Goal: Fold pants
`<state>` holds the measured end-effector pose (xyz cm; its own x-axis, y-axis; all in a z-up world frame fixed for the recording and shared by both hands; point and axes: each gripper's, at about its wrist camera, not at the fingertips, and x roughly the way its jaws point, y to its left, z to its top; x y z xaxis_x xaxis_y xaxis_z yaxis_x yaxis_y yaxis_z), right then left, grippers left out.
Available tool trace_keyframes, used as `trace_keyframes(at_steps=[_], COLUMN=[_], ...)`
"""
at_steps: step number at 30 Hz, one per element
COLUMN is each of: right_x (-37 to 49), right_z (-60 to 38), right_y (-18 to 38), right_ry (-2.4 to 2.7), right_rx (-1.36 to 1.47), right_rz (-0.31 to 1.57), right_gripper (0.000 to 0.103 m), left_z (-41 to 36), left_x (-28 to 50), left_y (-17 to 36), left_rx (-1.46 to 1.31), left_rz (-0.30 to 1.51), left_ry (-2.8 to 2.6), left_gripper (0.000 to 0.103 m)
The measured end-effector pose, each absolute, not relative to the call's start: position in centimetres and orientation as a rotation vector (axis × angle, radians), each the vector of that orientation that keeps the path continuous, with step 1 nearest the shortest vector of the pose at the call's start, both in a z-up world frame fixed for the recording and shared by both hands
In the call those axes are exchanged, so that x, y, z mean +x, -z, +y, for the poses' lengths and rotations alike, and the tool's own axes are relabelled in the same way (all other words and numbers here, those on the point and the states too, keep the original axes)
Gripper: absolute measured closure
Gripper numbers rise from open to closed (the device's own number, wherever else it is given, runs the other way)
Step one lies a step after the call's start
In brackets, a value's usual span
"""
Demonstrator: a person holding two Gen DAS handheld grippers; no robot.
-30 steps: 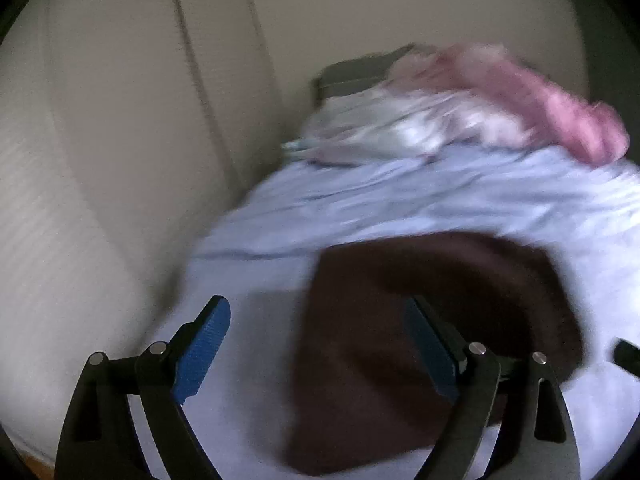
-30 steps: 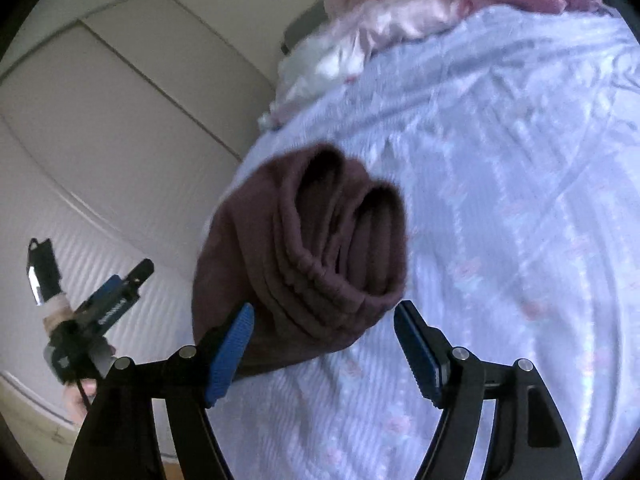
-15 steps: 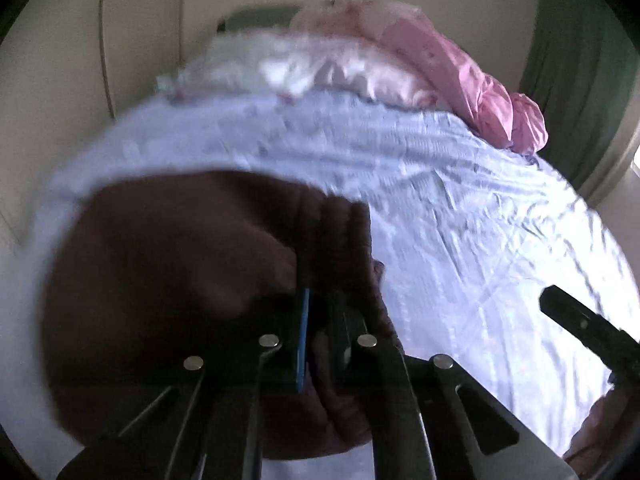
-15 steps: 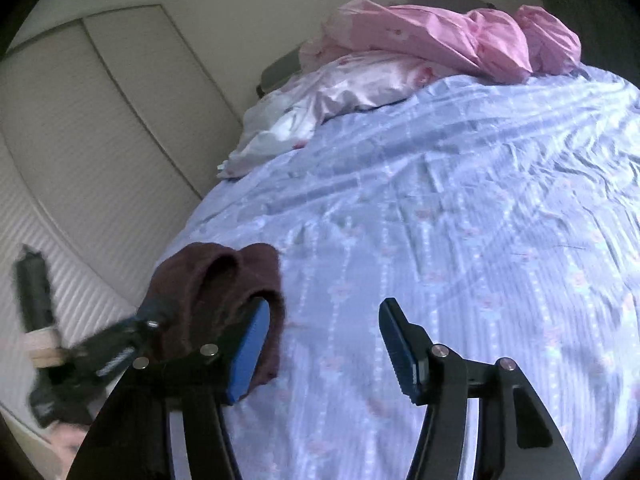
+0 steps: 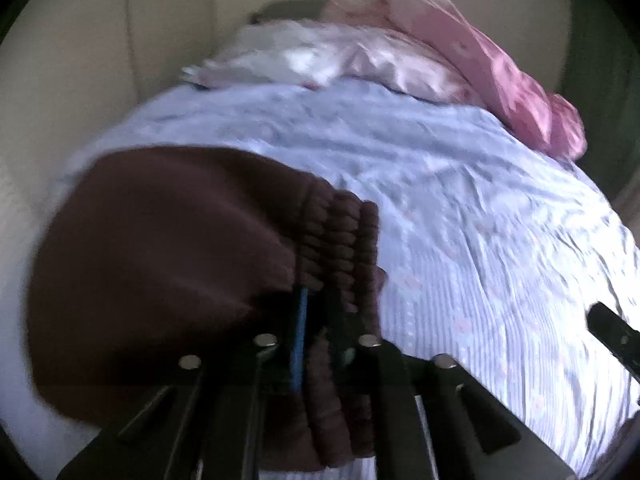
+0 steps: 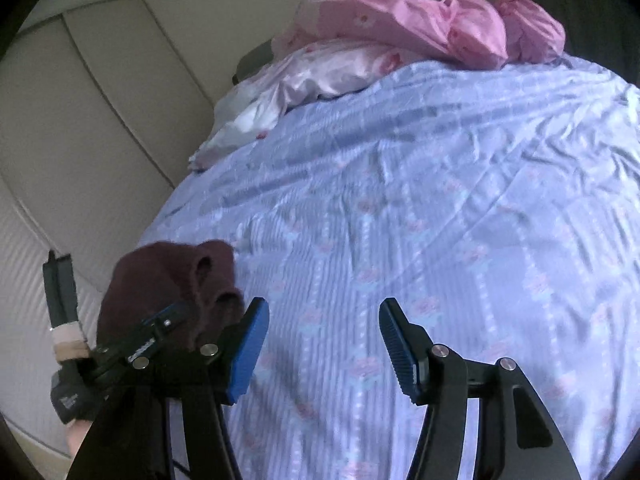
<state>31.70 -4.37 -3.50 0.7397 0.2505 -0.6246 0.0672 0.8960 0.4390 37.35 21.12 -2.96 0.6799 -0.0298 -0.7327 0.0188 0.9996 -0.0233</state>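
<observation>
The dark brown pants (image 5: 168,264) lie folded into a thick bundle at the left edge of the bed. My left gripper (image 5: 316,312) is shut on their ribbed cuffs (image 5: 344,236). In the right wrist view the pants (image 6: 168,280) sit at the lower left, with the left gripper (image 6: 156,328) clamped on them. My right gripper (image 6: 324,340) is open and empty, to the right of the bundle, above the bare sheet. Part of it shows at the right edge of the left wrist view (image 5: 612,336).
The bed has a light blue patterned sheet (image 6: 440,208). A pink duvet (image 6: 432,28) and a pale pink pillow (image 6: 320,76) are heaped at the head. Cream wardrobe doors (image 6: 80,120) run along the bed's left side.
My left gripper has closed on the pants' cuffs and keeps hold of them. My right gripper has drawn back and to the right, away from the bundle, staying open.
</observation>
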Motion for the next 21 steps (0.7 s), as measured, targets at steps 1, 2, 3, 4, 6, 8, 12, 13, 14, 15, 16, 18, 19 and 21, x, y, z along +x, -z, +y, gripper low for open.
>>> trace_keyframes(at_steps=[1,2,3,4,6,8,12,13,14,15,16,18,19,21], right_x=[31.5,31.4,31.1,30.8,29.8,28.6,24.5,23.8,22.5,21.6,20.6,18.4,17.4,15.3], right_z=[-4.9,-5.2,-5.7,-6.1,-6.8,-7.4,-9.2,-9.5,-10.1,-10.4,-10.8,-11.7,-12.1,-13.1], right_y=[2.9,2.5,1.9,1.3,0.0,-0.9,-3.0,-3.3,-3.7,-4.0,-4.3,-4.9,-5.2,-5.6], right_ry=[-0.097,-0.094,-0.091,-0.088,-0.078,-0.082,-0.062,-0.061,-0.065,-0.068,-0.066,-0.061,-0.063,-0.066], right_rx=[0.456,0.453,0.449,0.442,0.404,0.359,0.264,0.252,0.228,0.214,0.203,0.193,0.191,0.197], right_rz=[0.736,0.733,0.728,0.724,0.72,0.708,0.674,0.674,0.673,0.673,0.67,0.656,0.653,0.652], right_gripper=[0.044,0.043,0.043,0.042,0.037,0.027,0.026,0.026,0.026,0.026,0.026,0.026,0.026,0.026], left_z=[21.0,20.7,20.3,19.7,18.2,16.4,13.1,12.5,11.8,11.3,10.9,10.1,9.8,9.4], left_x=[36.7,35.8,34.7,33.7,31.6,29.3,24.2,23.0,21.6,20.5,19.8,18.0,17.1,15.4], left_y=[2.2,1.2,0.1,-0.8,-2.6,-4.3,-6.8,-7.3,-7.8,-8.1,-8.4,-8.9,-9.0,-9.3], left_rx=[-0.017,-0.024,-0.025,-0.007,0.066,0.127,0.175,0.181,0.185,0.181,0.178,0.175,0.175,0.174], left_rz=[0.804,0.782,0.75,0.725,0.692,0.673,0.634,0.627,0.623,0.617,0.616,0.623,0.626,0.621], left_ry=[0.014,0.018,0.021,0.021,0.018,0.036,0.058,0.067,0.074,0.077,0.078,0.087,0.09,0.095], left_gripper=[0.061,0.034,0.028,0.029,0.029,0.023,0.013,0.01,0.008,0.008,0.008,0.008,0.008,0.006])
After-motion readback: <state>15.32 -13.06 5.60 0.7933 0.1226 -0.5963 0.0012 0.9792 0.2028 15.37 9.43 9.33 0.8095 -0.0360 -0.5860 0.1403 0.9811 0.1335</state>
